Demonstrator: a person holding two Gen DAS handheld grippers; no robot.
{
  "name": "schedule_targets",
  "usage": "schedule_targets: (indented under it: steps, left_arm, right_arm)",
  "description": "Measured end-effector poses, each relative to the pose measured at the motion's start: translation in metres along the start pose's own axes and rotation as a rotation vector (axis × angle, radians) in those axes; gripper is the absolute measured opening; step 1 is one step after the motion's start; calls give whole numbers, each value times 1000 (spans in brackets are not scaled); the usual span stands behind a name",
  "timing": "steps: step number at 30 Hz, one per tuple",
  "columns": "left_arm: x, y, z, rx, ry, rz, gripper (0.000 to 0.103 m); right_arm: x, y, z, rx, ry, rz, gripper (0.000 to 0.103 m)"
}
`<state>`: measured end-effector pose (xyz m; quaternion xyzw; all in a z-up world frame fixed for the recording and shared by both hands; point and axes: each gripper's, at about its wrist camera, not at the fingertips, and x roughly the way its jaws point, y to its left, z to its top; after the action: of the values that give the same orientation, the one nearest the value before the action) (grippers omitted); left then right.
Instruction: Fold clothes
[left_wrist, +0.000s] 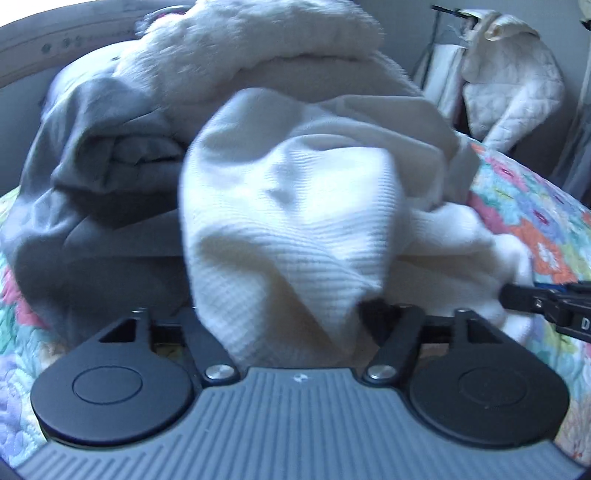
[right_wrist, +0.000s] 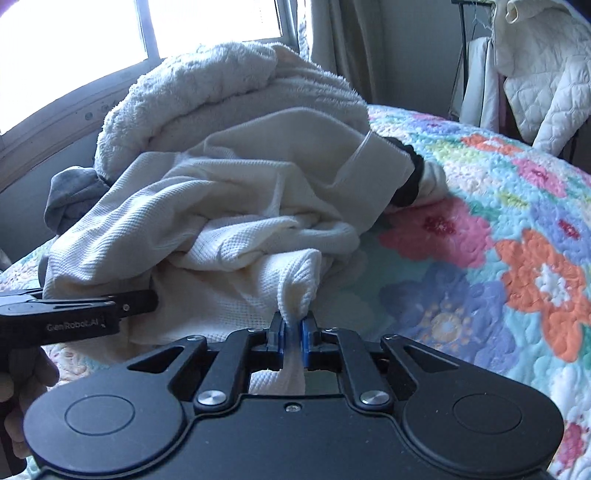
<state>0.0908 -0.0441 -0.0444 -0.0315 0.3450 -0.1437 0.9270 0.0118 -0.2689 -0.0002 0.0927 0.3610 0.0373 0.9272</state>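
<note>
A cream waffle-knit garment (right_wrist: 229, 206) lies crumpled on the floral quilt (right_wrist: 498, 229). My right gripper (right_wrist: 293, 326) is shut on a bunched fold of it between blue pads. In the left wrist view the same garment (left_wrist: 288, 221) drapes over my left gripper (left_wrist: 291, 325) and hides its fingertips; the linkage arms are drawn in. The left gripper also shows in the right wrist view (right_wrist: 144, 299), side-on, against the garment's left edge. The right gripper's tip shows in the left wrist view (left_wrist: 517, 295).
A fluffy white blanket (right_wrist: 207, 85) and a grey garment (left_wrist: 92, 155) are piled behind the cream one. A white quilted jacket (right_wrist: 539, 70) hangs on a rack at the right. A window (right_wrist: 110, 37) and sill lie beyond the bed.
</note>
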Motion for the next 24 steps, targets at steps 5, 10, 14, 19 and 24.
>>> schedule_targets:
  steps: [5, 10, 14, 19, 24]
  left_arm:
    - [12, 26, 0, -102, 2, -31, 81]
    - [20, 36, -3, -127, 17, -82, 30]
    - [23, 39, -7, -156, 20, -97, 27]
    - [30, 43, -9, -181, 53, -92, 41]
    - [34, 50, -13, -271, 94, -110, 31]
  right_arm:
    - [17, -5, -7, 109, 47, 95, 45]
    - [42, 2, -14, 143, 136, 150, 60]
    - [64, 12, -19, 133, 191, 136, 91]
    - [77, 40, -19, -23, 189, 95, 95]
    - [57, 55, -13, -112, 131, 40, 32]
